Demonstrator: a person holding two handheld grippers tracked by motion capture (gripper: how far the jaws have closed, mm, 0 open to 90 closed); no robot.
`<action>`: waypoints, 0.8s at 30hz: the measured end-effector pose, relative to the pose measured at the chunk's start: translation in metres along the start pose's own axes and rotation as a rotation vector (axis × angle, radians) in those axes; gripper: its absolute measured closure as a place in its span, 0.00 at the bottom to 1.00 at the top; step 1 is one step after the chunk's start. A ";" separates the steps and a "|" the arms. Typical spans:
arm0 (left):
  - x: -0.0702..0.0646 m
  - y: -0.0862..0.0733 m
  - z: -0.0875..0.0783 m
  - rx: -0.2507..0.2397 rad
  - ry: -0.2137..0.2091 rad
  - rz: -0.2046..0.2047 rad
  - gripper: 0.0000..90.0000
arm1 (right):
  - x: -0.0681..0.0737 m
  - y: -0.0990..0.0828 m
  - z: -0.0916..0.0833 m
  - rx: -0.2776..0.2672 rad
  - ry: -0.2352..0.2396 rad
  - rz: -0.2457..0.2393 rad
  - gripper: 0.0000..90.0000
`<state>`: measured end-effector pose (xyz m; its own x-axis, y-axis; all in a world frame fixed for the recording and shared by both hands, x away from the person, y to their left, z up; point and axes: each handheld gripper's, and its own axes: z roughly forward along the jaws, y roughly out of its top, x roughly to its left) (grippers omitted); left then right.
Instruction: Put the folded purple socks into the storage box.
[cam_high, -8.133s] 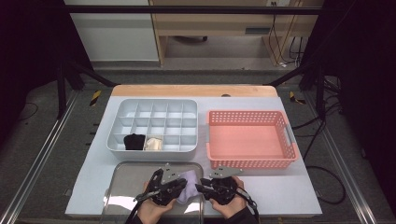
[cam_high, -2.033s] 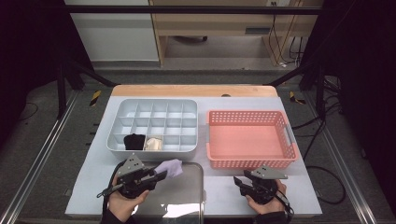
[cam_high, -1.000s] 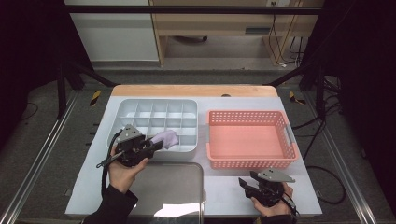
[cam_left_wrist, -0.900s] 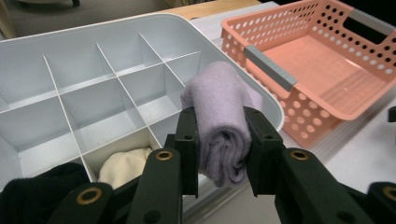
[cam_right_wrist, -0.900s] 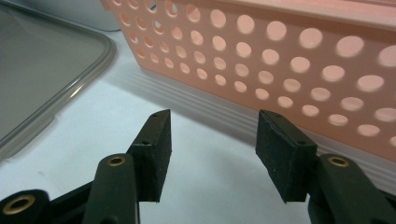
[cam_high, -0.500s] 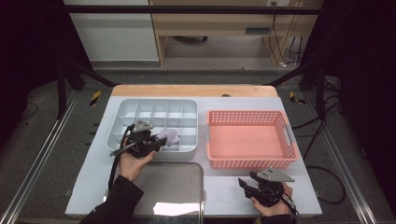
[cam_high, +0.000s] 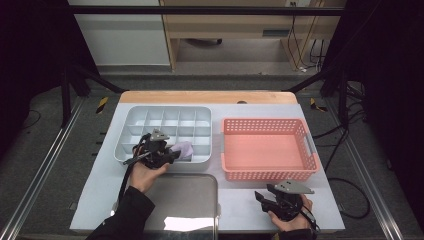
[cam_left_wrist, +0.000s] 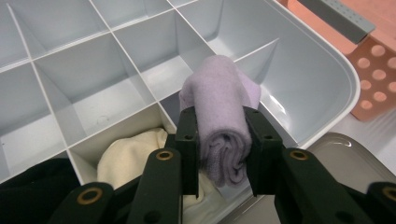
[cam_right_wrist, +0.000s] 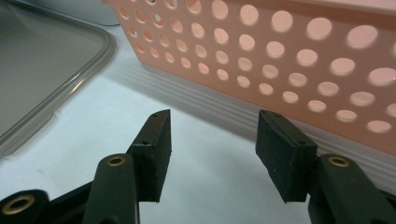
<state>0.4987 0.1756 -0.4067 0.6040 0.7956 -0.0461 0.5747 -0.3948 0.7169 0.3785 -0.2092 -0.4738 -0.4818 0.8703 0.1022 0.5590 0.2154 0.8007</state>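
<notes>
The left gripper (cam_left_wrist: 222, 149) pinches a rolled purple cloth (cam_left_wrist: 223, 123) between its jaws over the tray's (cam_high: 167, 112) near row; released off-centre, it could straddle a divider. Right gripper (cam_right_wrist: 212, 154) jaws spread, empty

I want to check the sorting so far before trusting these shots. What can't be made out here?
- Compartment under the lilac cloth: in the left gripper view the roll and the left gripper cover its floor.
- Black cloth: cut off by the bottom-left edge of that view.
- Cream cloth: partly behind the fingers.
- Front row of the divided tray: the hand hides it in the high view.
- Pink basket: its inside is unseen in the right gripper view.
</notes>
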 end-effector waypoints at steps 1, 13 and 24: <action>0.000 0.000 0.001 0.002 0.001 0.003 0.77 | 0.000 0.000 0.000 0.000 0.000 -0.001 0.51; -0.004 0.001 0.011 0.049 -0.013 0.015 0.77 | 0.001 -0.001 0.003 0.013 0.003 -0.012 0.51; -0.002 0.001 0.016 0.059 -0.016 -0.025 0.75 | 0.003 -0.002 0.005 0.023 0.017 -0.020 0.52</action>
<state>0.5073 0.1663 -0.4172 0.5976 0.7983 -0.0747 0.6207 -0.4017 0.6733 0.3793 -0.2047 -0.4775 -0.5043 0.8581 0.0963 0.5645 0.2432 0.7888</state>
